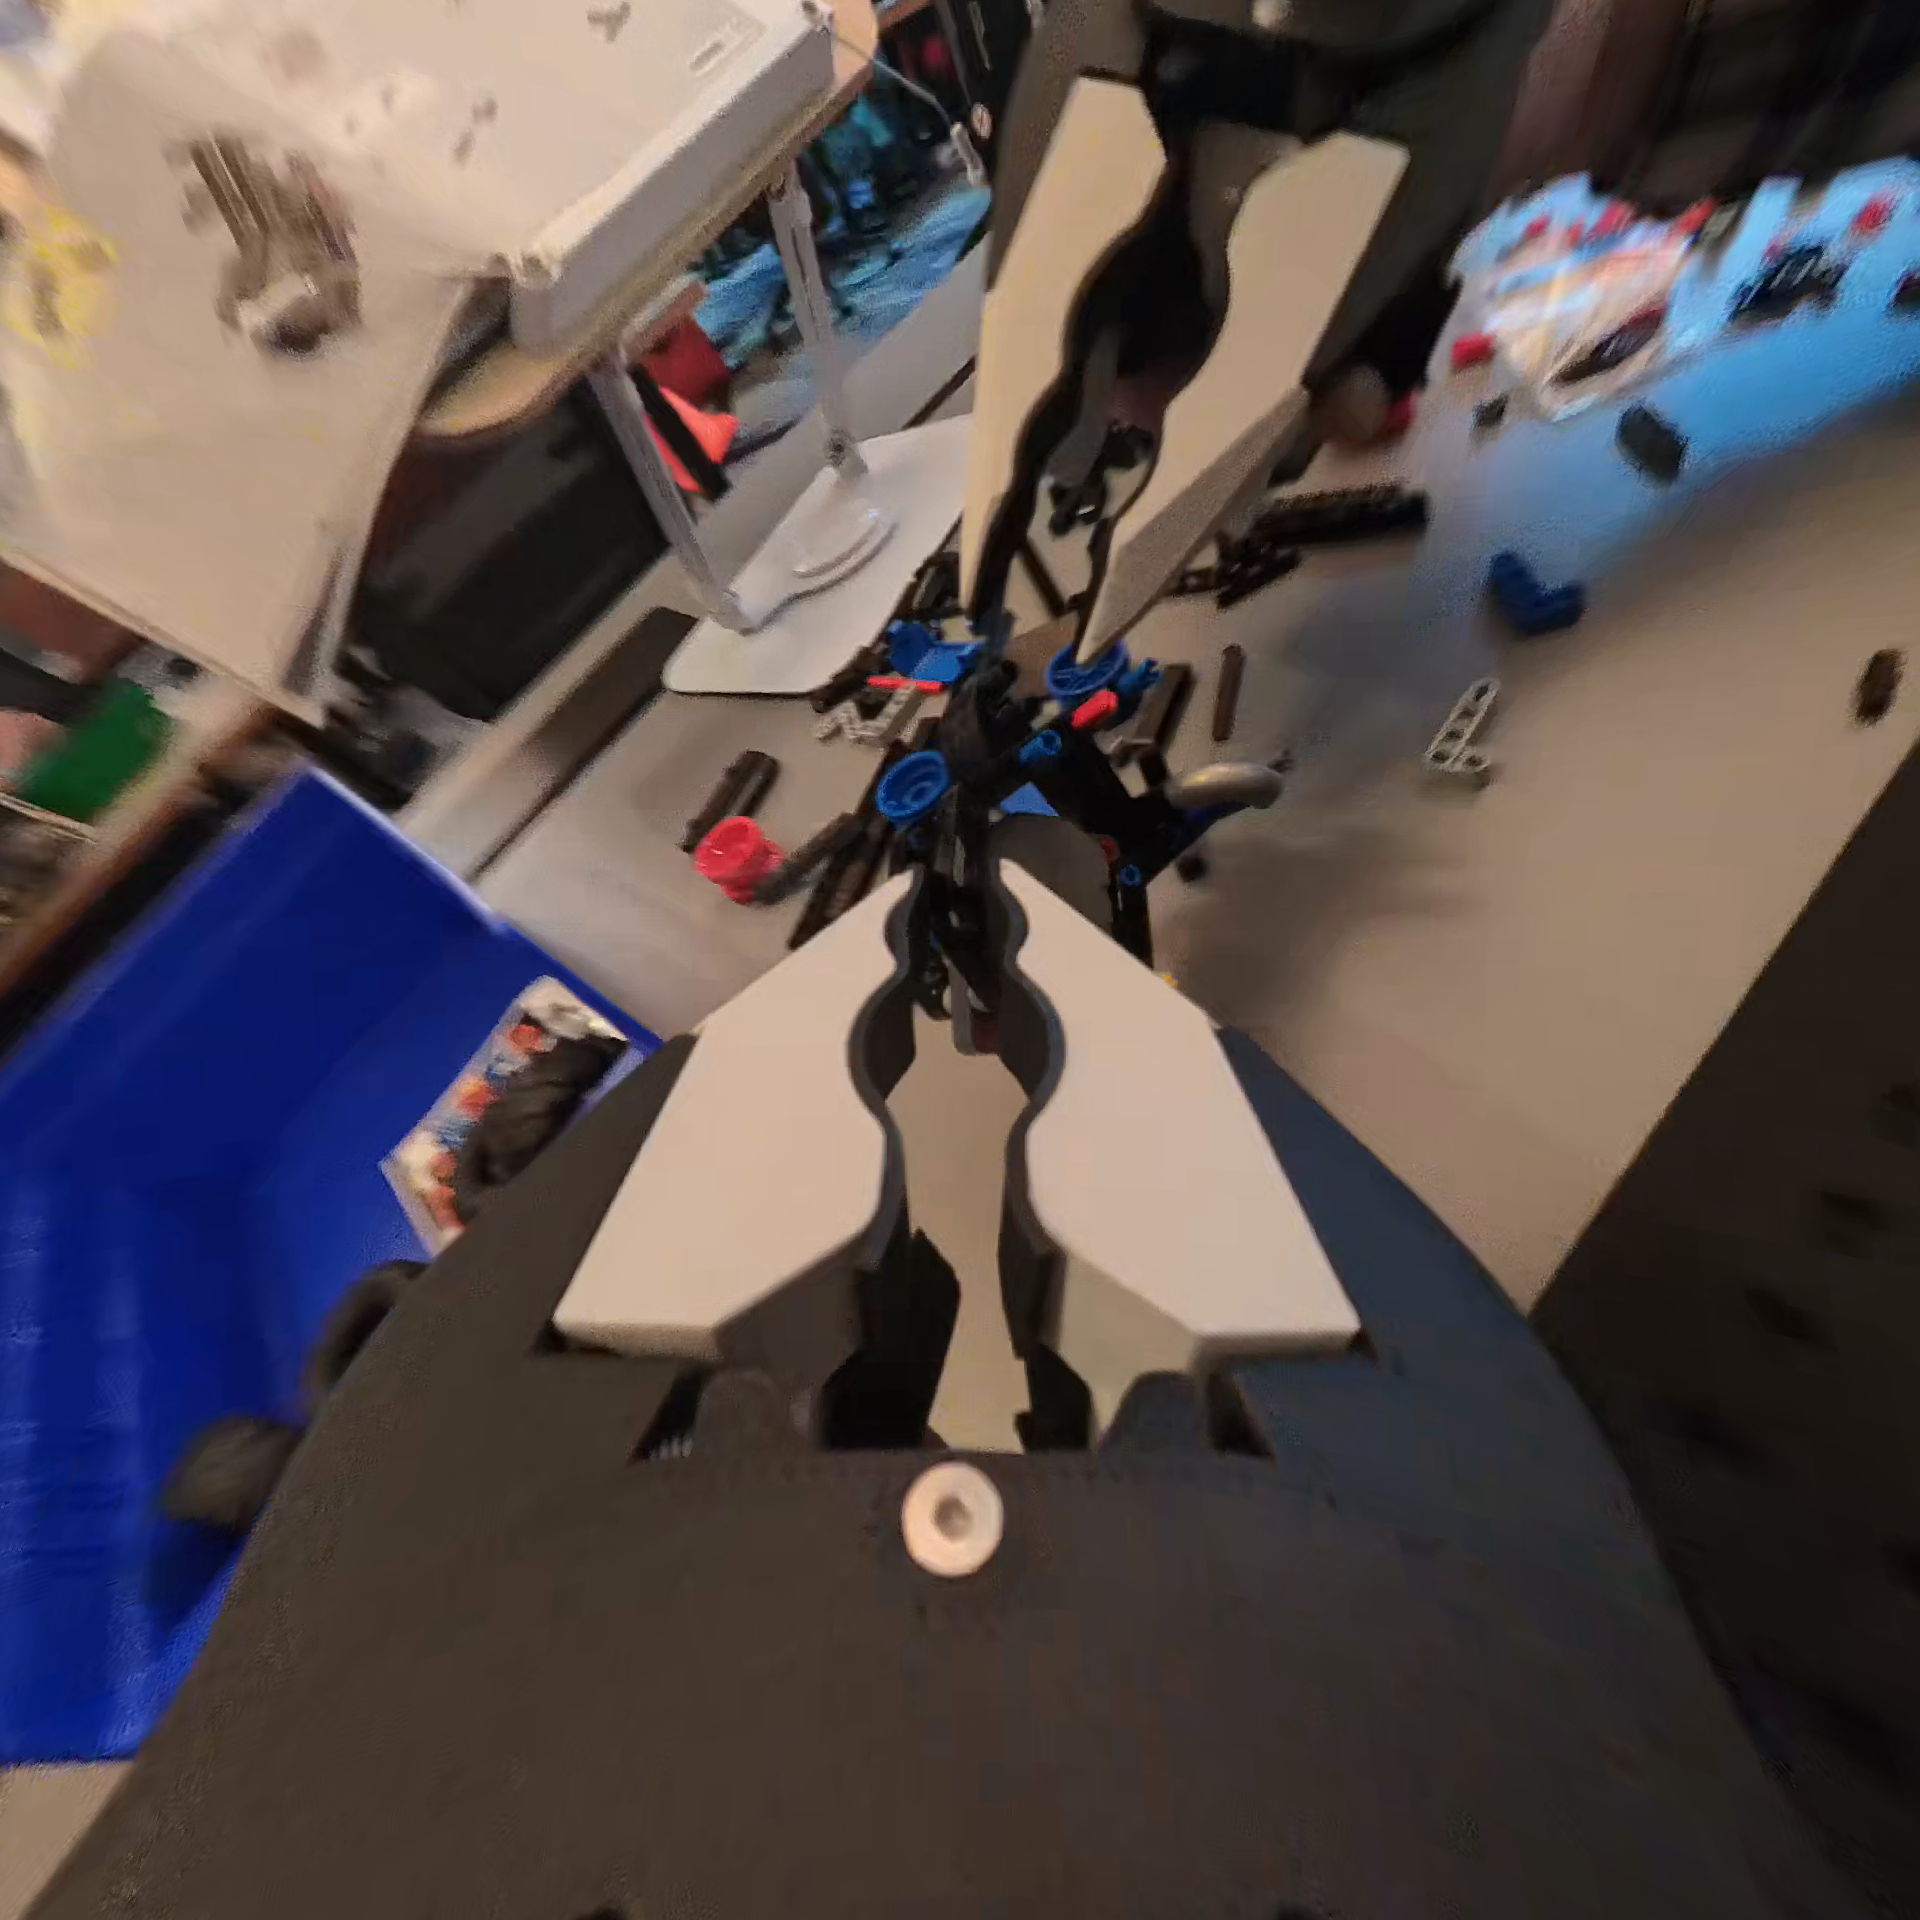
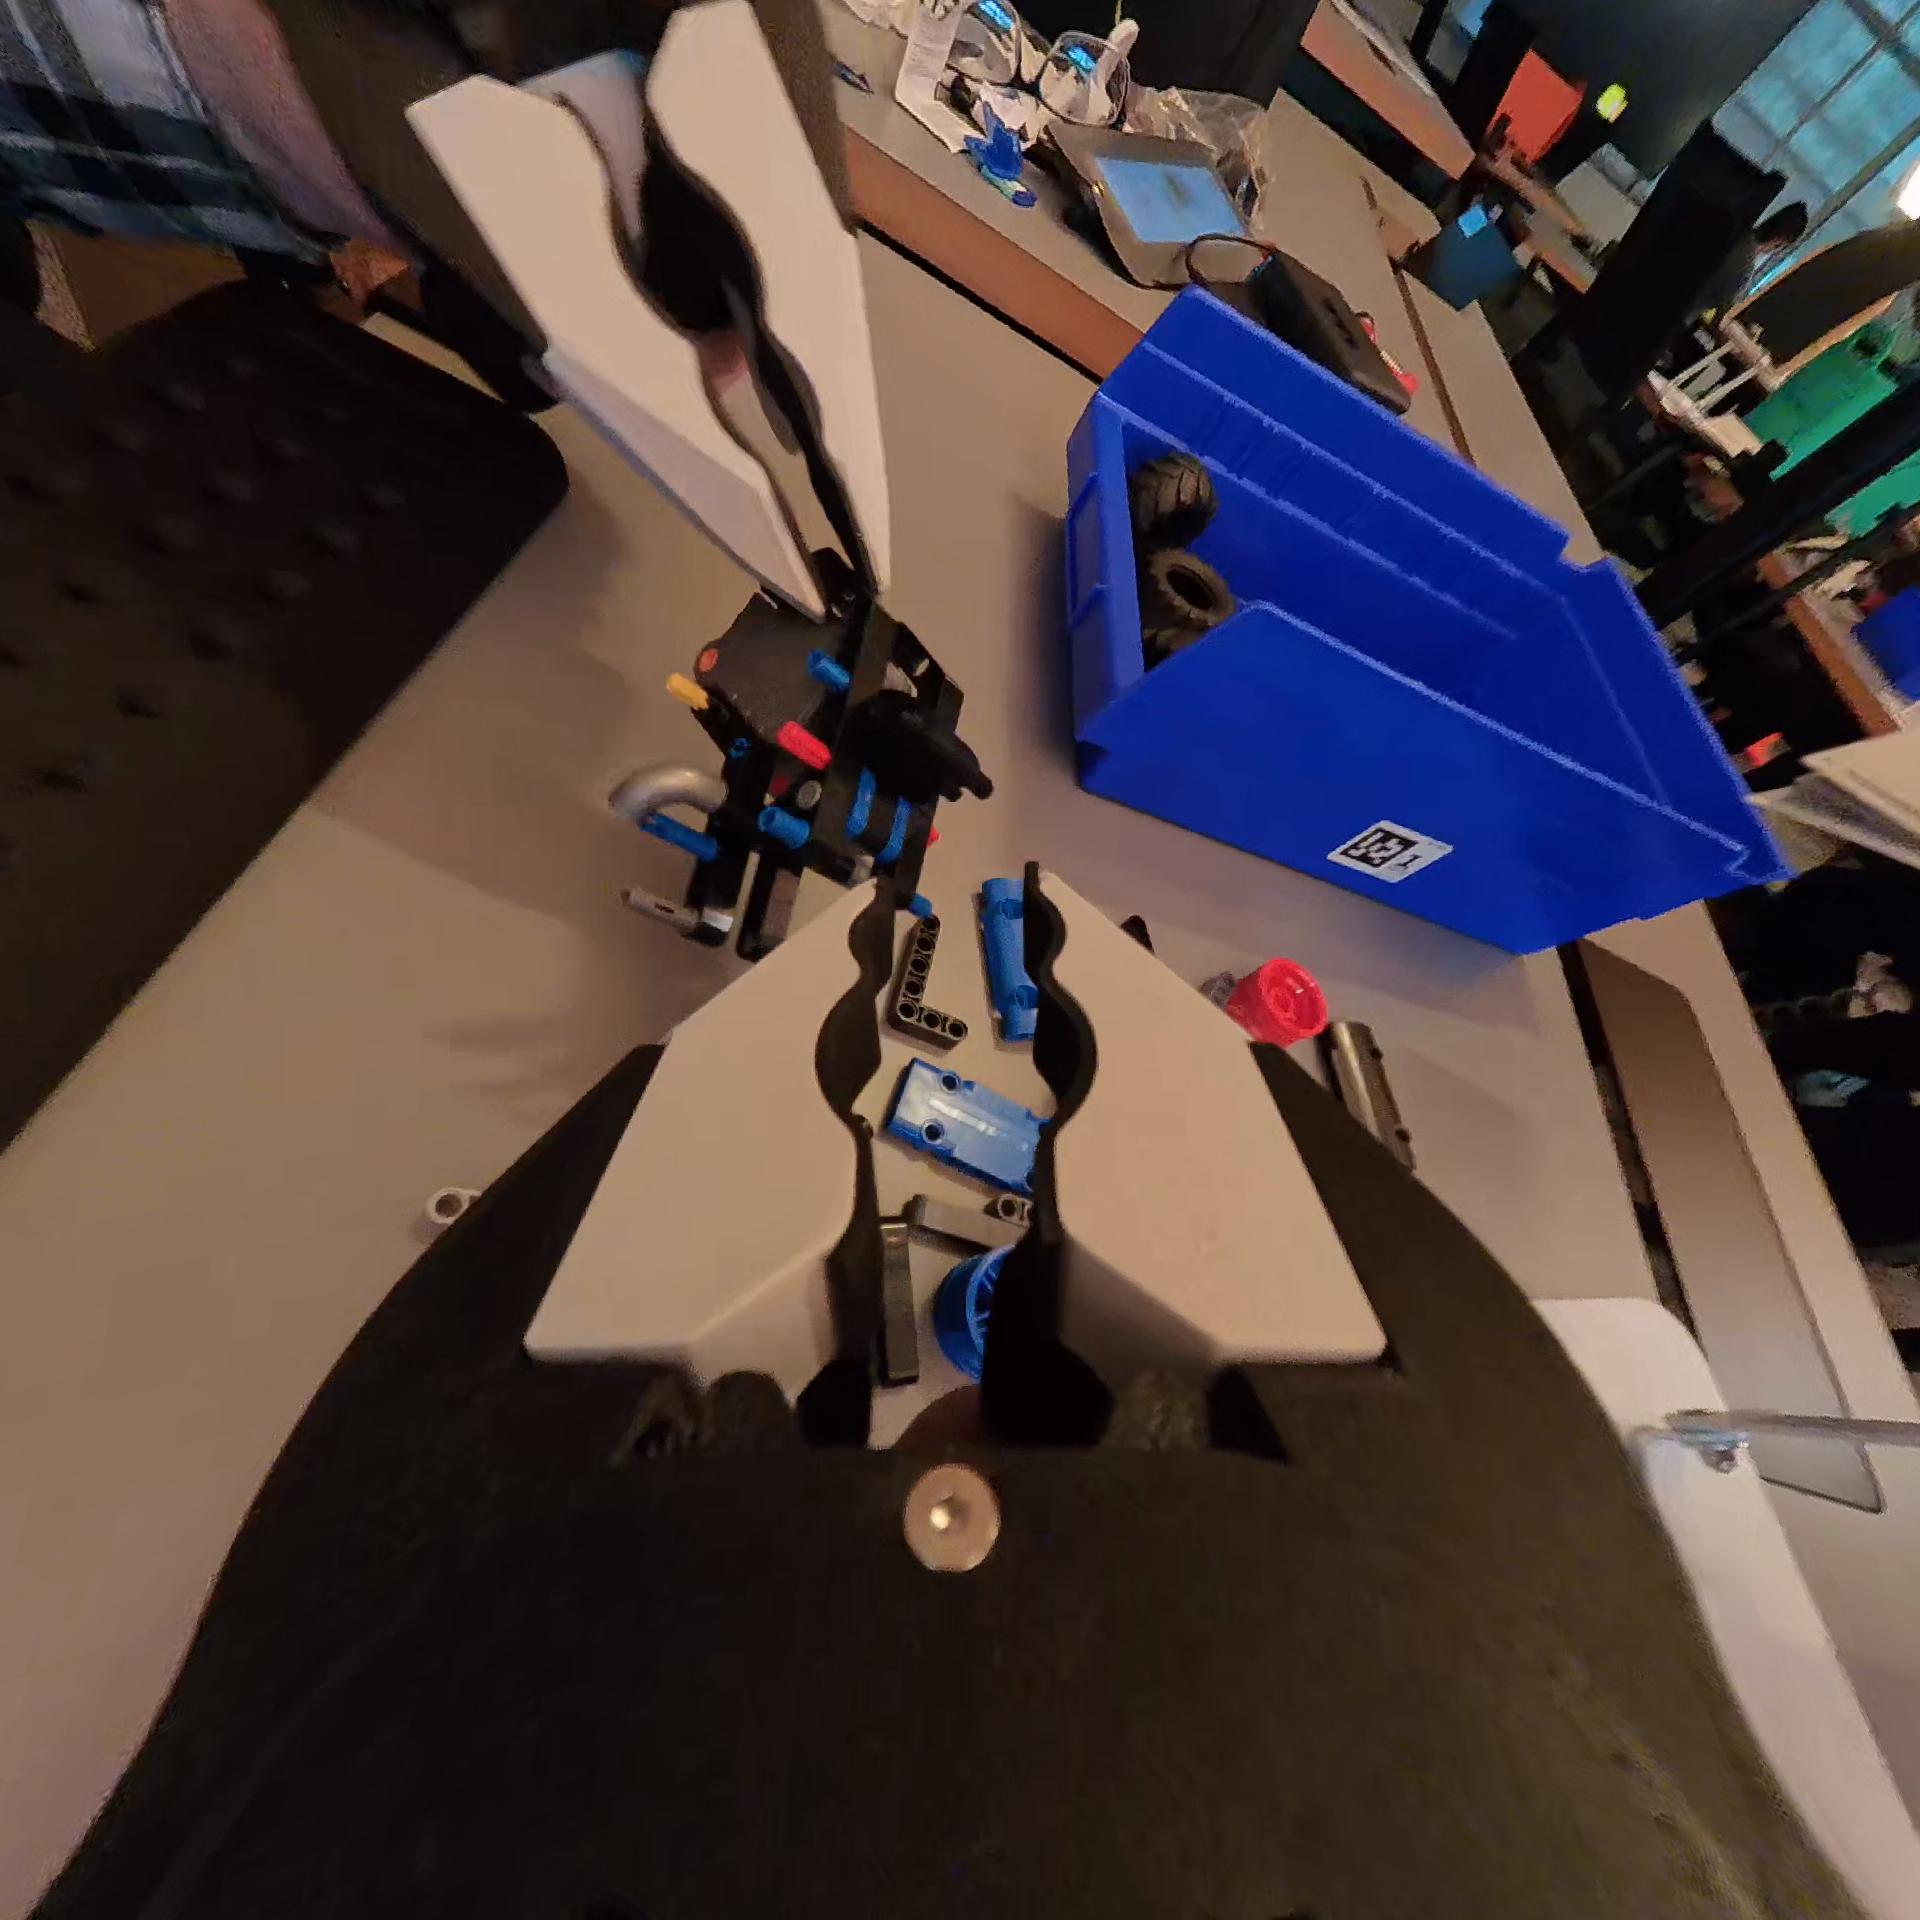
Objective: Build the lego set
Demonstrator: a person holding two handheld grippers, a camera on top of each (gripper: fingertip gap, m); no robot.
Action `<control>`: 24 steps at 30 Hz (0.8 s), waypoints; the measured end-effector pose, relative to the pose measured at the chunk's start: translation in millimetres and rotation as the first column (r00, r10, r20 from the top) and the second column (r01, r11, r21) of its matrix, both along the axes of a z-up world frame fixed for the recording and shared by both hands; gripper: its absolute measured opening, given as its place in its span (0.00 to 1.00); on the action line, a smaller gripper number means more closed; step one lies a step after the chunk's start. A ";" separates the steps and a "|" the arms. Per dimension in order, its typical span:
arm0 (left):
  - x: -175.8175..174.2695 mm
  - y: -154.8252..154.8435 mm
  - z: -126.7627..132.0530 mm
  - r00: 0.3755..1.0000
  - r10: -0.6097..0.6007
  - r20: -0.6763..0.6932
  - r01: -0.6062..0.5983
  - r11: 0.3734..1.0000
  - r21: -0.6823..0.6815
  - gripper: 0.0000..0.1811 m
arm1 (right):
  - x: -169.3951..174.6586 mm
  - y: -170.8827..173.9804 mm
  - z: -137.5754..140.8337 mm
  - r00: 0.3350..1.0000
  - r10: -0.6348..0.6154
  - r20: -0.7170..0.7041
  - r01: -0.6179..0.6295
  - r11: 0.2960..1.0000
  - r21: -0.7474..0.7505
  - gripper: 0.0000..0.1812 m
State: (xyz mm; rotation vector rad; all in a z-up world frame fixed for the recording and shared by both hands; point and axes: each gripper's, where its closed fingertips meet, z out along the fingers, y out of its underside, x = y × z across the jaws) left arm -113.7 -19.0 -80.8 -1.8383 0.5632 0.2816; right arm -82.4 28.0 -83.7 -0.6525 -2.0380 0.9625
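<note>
Black-and-blue model (image 2: 831, 748), partly built, stands mid-frame on the grey desk (image 2: 312, 1039) in the right wrist view. We judge the task roughly midway: a frame with blue and red pins is together, but no wheels are on. Tyres (image 2: 1179, 540) sit in the blue bin (image 2: 1403, 748) at right, a red hub (image 2: 1276, 1000) lies lower right of the model, and loose parts remain: a black L-beam (image 2: 920, 992), a blue panel (image 2: 966, 1127), a blue hub (image 2: 971, 1309).

Left gripper (image 1: 956, 904): fingers pinched on the model's near end, seen centre of the left wrist view; in the right wrist view the same gripper (image 2: 847, 597) comes in from upper left and its tips meet the model's top.

Right gripper (image 2: 956, 894): fingers spread, nothing between them; the L-beam and blue panel show through the gap, lying on the desk below. The model sits just above-left of its tips, near but apart as far as we can tell. In the left wrist view it (image 1: 1039, 634) comes down from the top, tips close to a blue hub on the model's far side; contact unclear, blurred.
</note>
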 end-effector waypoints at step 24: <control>15.3 -12.7 -19.3 0.968 0.024 -0.251 -0.021 1.000 0.016 0.31 | 7.7 -32.4 -36.4 0.973 0.099 0.207 -0.094 0.995 -0.033 0.19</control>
